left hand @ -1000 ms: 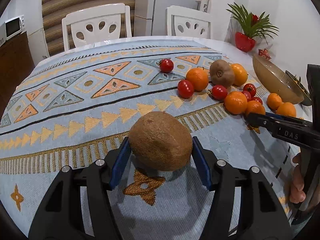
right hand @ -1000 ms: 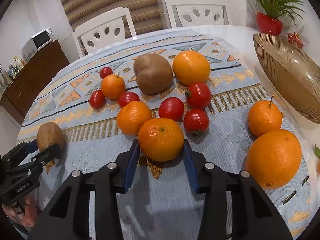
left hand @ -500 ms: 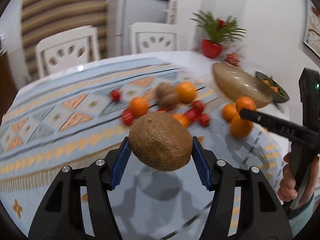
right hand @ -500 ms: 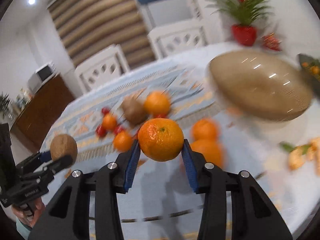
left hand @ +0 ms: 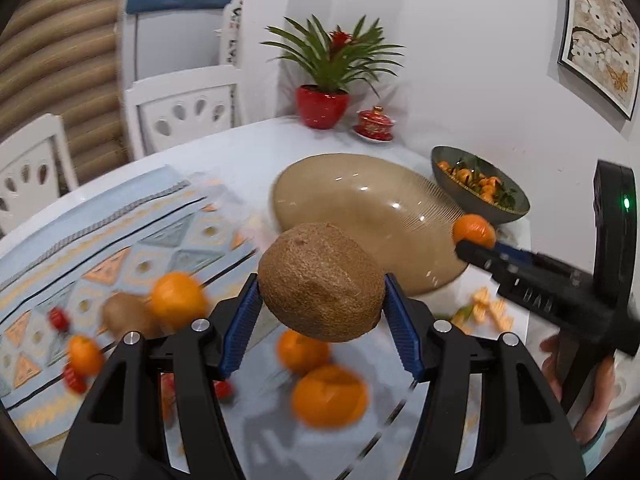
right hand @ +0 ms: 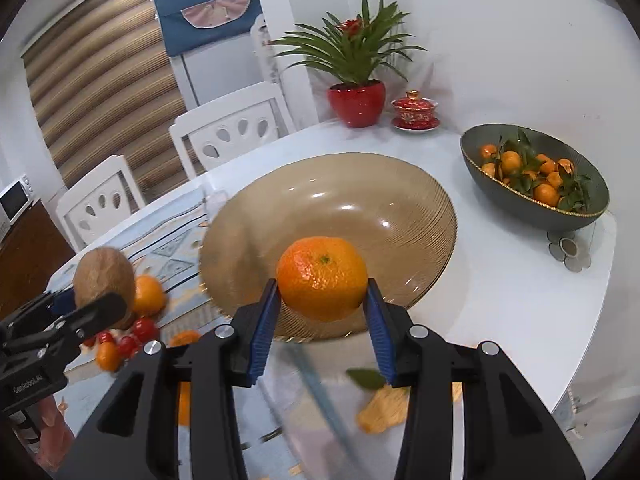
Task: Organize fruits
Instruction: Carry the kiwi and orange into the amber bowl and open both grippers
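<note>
Brown kiwi (left hand: pixel 320 282), orange mandarin (right hand: pixel 322 278), amber ribbed bowl (right hand: pixel 400 208).

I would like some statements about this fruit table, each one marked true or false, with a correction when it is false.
1. The left gripper holds a kiwi. True.
2. The right gripper is open and holds nothing. False: it is shut on an orange.
3. The big brown glass bowl has no fruit lying in it yet. True.
4. The dark bowl near the wall holds cherry tomatoes. False: it holds small oranges with green leaves.
5. The plant stands in a red pot. True.
</note>
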`<state>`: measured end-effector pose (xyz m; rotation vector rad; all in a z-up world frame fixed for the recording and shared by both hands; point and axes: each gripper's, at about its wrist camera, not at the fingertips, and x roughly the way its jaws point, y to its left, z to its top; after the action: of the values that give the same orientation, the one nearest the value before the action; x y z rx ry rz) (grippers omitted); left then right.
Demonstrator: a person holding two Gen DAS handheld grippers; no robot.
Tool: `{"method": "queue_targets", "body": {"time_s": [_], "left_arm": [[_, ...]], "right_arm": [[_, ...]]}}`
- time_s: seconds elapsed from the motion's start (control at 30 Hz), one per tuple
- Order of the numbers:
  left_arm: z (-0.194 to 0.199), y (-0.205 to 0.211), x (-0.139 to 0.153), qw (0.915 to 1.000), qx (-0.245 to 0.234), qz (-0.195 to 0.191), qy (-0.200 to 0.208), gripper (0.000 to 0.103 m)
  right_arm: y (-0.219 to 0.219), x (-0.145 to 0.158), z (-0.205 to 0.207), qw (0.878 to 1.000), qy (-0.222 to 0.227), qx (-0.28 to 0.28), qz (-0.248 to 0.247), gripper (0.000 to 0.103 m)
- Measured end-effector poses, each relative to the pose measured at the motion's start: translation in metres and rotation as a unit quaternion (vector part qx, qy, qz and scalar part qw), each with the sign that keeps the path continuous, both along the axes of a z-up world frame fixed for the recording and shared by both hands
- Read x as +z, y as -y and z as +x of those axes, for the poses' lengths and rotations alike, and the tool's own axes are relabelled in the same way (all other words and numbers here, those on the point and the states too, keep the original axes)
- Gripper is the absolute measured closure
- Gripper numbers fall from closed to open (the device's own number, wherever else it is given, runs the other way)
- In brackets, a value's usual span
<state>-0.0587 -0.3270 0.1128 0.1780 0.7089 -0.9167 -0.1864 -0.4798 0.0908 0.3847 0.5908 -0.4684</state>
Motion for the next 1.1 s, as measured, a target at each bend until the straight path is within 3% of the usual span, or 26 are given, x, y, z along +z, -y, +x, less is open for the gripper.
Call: {"method": "queue_targets", "body": {"time_s": [0.23, 0.57, 0.9, 1.1], "left_arm": [[0.015, 0.062, -0.023, 0.9992, -0.018, 0.021, -0.03, 0.042], [0.027, 0.089, -0.047, 0.9974, -0.021, 0.038, -0.057, 0.042], [0.017, 0.075, -0.033, 0.9989, -0.021, 0.032, -0.025, 0.034], [0.017, 0.043, -0.03, 0.9992, -0.004, 0.018, -0.036, 0.034]], "right_arm": [[0.026, -0.018, 0.015, 1.0, -0.026, -0.006, 0.004, 0.061], [0.032, -0.029, 0.027, 0.999, -0.052, -0.007, -0.006, 0.06], [0.032, -0.021, 0.02, 0.998, -0.058, -0.018, -0.01, 0.058], [0.03, -0.01, 0.005, 0.999, -0.044, -0.028, 0.003, 0.057]]}}
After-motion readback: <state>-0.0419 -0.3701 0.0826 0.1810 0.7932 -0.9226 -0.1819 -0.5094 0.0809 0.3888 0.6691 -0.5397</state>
